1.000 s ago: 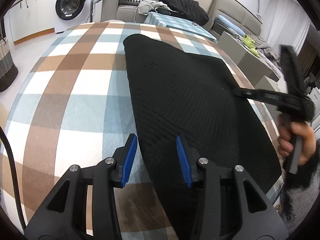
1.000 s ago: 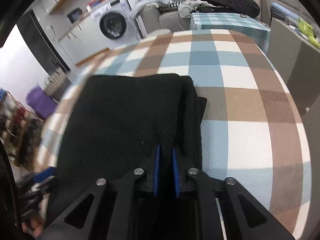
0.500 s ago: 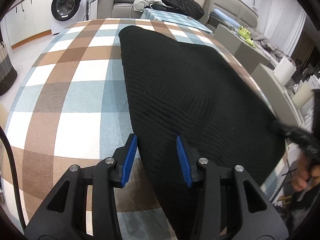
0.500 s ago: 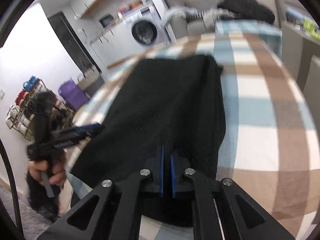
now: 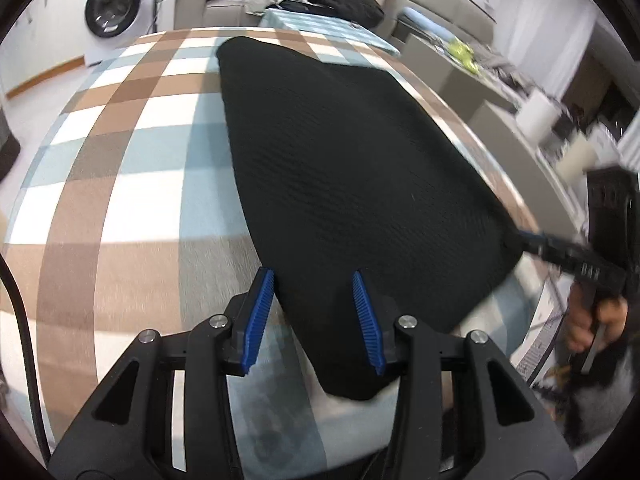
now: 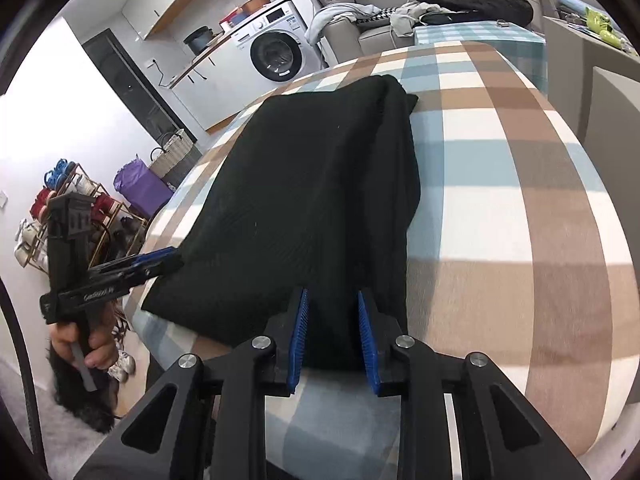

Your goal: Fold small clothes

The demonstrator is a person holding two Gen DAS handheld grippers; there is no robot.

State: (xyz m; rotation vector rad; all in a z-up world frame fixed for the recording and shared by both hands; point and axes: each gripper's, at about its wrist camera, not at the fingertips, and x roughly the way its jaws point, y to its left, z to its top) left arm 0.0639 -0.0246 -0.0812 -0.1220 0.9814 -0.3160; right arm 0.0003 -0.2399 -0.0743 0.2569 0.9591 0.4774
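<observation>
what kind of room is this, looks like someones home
Most likely a lived-in home, an open living and laundry area: a front-loading washing machine under a counter, a sofa piled with clothes, and a shoe rack by the wall.

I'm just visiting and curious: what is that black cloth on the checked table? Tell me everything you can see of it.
The black garment looks like a knit with fine ribbing, already folded into a long, flat shape with doubled layers showing along one long edge. It lies on the checked tablecloth, narrowing toward its far end. The near edge sits between the open blue pads of both hand-held grippers, the left gripper and the right gripper, whose jaws have just been opening; neither pinches it.
</observation>
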